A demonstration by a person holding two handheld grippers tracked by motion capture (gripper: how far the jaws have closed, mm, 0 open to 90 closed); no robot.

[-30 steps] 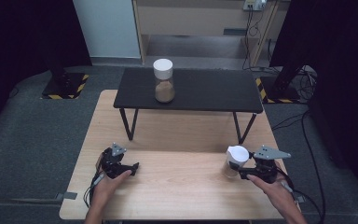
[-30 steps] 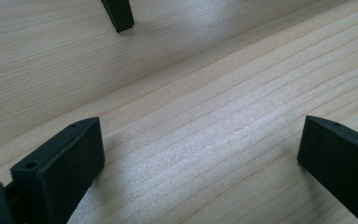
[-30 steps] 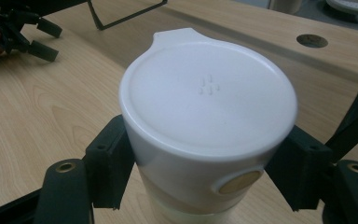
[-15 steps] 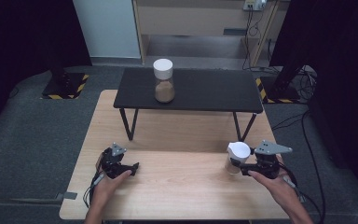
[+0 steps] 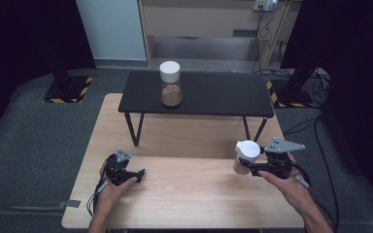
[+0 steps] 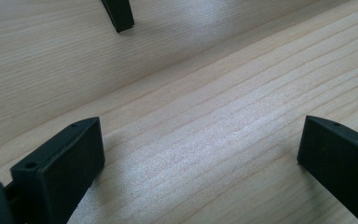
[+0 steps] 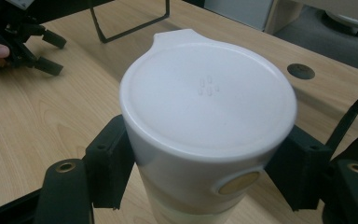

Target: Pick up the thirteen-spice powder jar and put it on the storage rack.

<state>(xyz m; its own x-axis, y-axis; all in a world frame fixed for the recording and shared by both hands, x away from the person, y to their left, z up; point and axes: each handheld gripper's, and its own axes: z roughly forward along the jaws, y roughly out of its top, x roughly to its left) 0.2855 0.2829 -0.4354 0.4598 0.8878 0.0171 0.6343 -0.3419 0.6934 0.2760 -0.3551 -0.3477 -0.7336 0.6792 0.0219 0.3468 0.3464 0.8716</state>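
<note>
- My right gripper (image 5: 245,167) was clamped on a white-lidded jar (image 5: 245,156), its jaws pressed against both sides just under the lid (image 7: 208,93), as the right gripper view showed.
- The jar sat upright in that grip at the near right of the wooden table (image 5: 189,194), apparently lifted a little clear of the board, though I could not see its base.
- My left gripper (image 5: 135,174) rested low on the near left of the table, jaws spread wide with nothing but bare wood between them.
- A second jar (image 5: 170,83), part filled with something brown, stood on the black bench (image 5: 209,92) at the far side.
- I judged the step in hand to be the carry of the gripped jar.
- The next move called for keeping it upright and clearing the bench edge before setting it down.
</note>
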